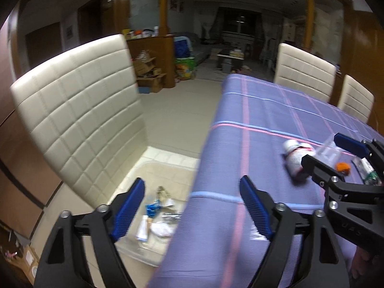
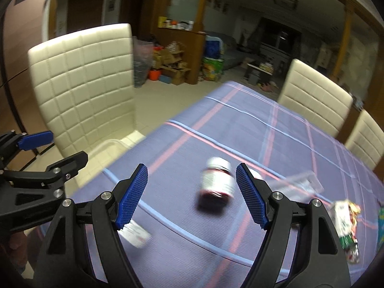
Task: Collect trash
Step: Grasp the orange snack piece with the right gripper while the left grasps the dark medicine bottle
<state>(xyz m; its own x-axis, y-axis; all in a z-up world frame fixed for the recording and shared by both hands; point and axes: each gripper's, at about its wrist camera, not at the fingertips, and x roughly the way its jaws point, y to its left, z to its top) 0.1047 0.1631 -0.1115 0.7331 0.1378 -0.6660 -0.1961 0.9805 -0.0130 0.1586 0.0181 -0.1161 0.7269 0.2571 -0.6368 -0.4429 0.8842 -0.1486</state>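
While both my grippers stand apart and empty, my right gripper frames a toppled white pill bottle lying on the purple tablecloth just ahead. My left gripper straddles the clear trash bin. Next, I judge: lower and clamp the bottle.

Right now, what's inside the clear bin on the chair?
The bin holds a blue wrapper, white tissue, a white packet and crumpled paper. The tablecloth edge hides its right side.
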